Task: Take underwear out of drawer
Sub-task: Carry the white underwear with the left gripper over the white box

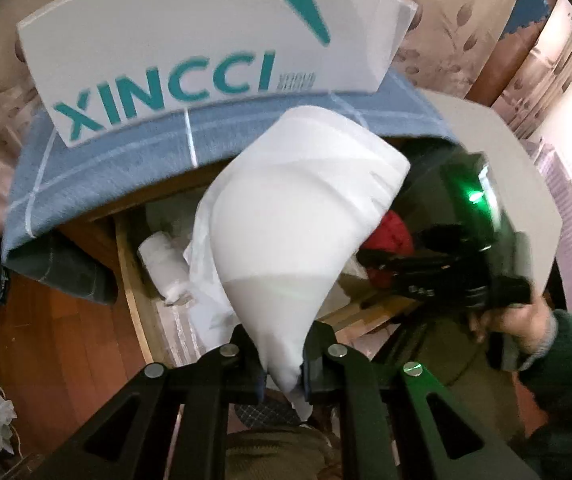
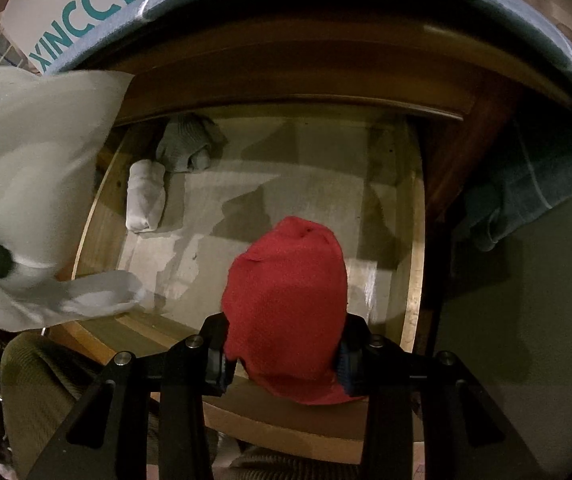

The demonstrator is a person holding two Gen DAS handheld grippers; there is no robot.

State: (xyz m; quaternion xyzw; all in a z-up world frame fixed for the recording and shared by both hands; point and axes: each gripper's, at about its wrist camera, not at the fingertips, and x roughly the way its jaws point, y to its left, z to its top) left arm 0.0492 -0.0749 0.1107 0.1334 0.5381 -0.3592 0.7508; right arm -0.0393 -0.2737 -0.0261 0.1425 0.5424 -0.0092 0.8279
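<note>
Currently lifting a white garment (image 1: pixel 298 232) clear above the drawer (image 2: pixel 414 240), pinched at its lower corner by the left gripper (image 1: pixel 284 364), jaws fully closed on a thin fold of cloth so the rest is hanging loose and billowing toward the white shoe box (image 1: pixel 206 40) lying on the blue blanket (image 1: pixel 126 160) over the drawer. Gripping by a corner, probably, because a thin edge is the easiest part to catch from a flat-lying piece.

Holding, meanwhile, a red garment (image 2: pixel 290 304) in the right gripper (image 2: pixel 284 364), jaws partly closed around a thick bunch of fabric, poised above the front edge of the drawer. Bunching likely giving a firmer hold than a single layer.

Leaving two pieces inside the drawer: a rolled white bundle (image 2: pixel 146 196) against the left wall and a grey folded piece (image 2: pixel 188 148) just behind it at the back left corner, the two apparently touching. Seeming well advanced, with both grippers loaded and the rest of the drawer floor bare.

Needing care next: white cloth trailing low near the drawer's left front corner, possibly snagging on the rim.
</note>
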